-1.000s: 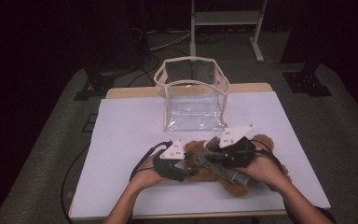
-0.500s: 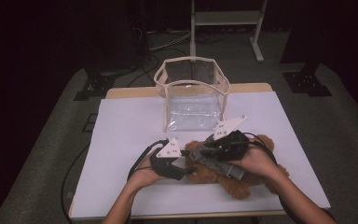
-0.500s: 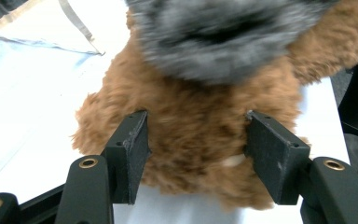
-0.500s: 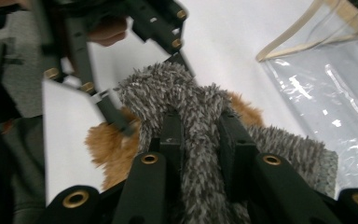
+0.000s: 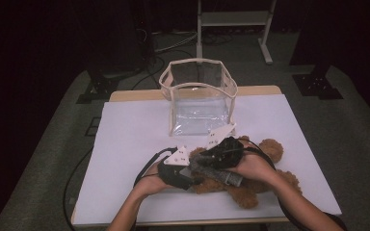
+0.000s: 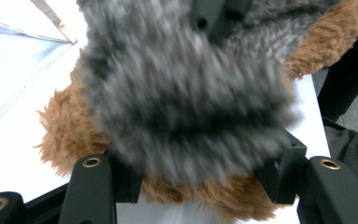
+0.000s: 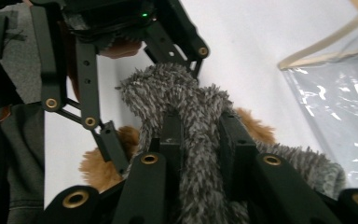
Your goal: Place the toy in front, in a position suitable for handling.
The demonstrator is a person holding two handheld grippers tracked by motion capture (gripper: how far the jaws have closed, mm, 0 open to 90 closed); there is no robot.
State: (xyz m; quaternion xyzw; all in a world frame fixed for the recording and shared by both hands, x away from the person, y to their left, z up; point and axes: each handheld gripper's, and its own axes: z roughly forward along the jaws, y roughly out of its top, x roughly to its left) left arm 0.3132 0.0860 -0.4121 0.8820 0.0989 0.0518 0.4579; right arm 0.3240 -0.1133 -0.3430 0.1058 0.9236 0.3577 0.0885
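– Sliding across toward the left tongs [image 6: 203,170], the right tongs [image 7: 200,123] are sitting closer to them than a second ago. Are you seeing that too?

– Yes, and they are bringing a strip of the grey scarf [image 6: 182,93] along, pinched narrow between their pads. The left hand is staying where it was.

– And what are the left tongs doing?

– Their jaws have just been closing a little, at a middling width, with a thick fold of scarf bunched between them. The pads look to be pressing on it, so both pairs are holding the same scarf, nearly tip to tip.

– So what is that telling us about the job?

– I am judging that the scarf is being worked around the teddy bear [image 5: 257,185], and the gap between the two grips is narrowing to form or tighten a loop.

– Where is the bear lying?

– Directly under both tongs, on the white table [image 5: 125,144], unmoved since the earlier frame.

– Anything beyond the tips?

– Farther off, the clear bag [image 5: 200,103] is standing open and untouched, just as before.
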